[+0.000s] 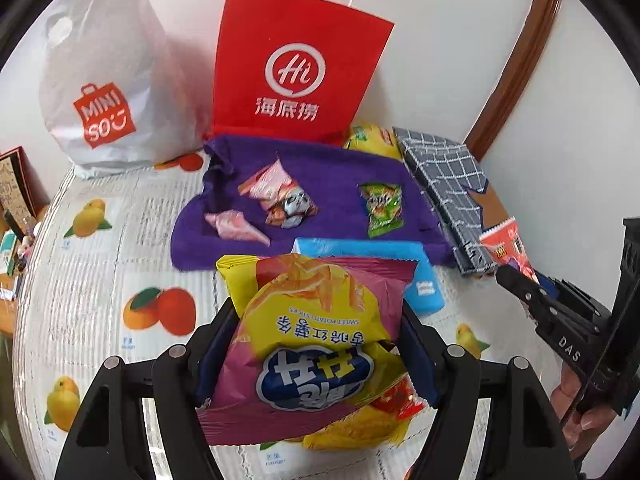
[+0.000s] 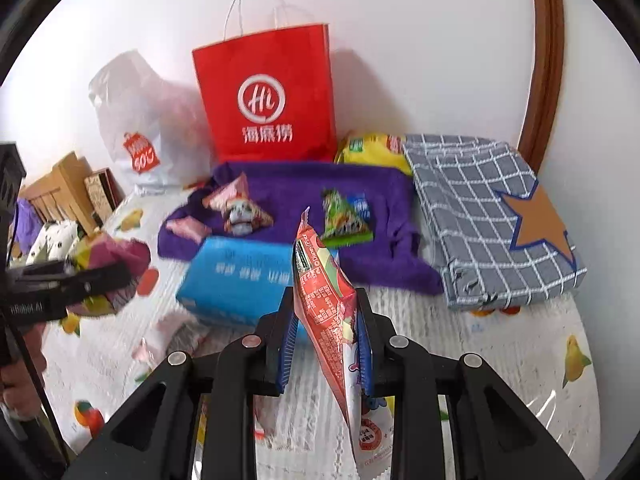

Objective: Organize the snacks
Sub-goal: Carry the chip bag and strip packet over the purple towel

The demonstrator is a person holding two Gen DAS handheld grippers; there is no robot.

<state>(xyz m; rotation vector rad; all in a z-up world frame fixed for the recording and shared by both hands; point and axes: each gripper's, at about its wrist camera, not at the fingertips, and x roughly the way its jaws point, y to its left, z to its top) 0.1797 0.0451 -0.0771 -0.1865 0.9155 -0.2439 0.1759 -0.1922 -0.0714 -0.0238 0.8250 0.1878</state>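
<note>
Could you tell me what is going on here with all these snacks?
A person is sorting snacks with a handheld gripper in each hand. The left gripper is closed on a yellow and purple bag of sweet potato sticks, and the right gripper is shut on a flat red snack packet. Both are held above the fruit-print table cover. Ahead, several small packets lie on a purple towel, in front of a red paper bag.

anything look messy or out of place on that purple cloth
Slightly. The purple fleece cloth is rumpled and bunched at its left edge, not flat. The small pink snack packets and the green snack packet lie scattered on it at odd angles. Nothing looks spilled or torn.
</note>
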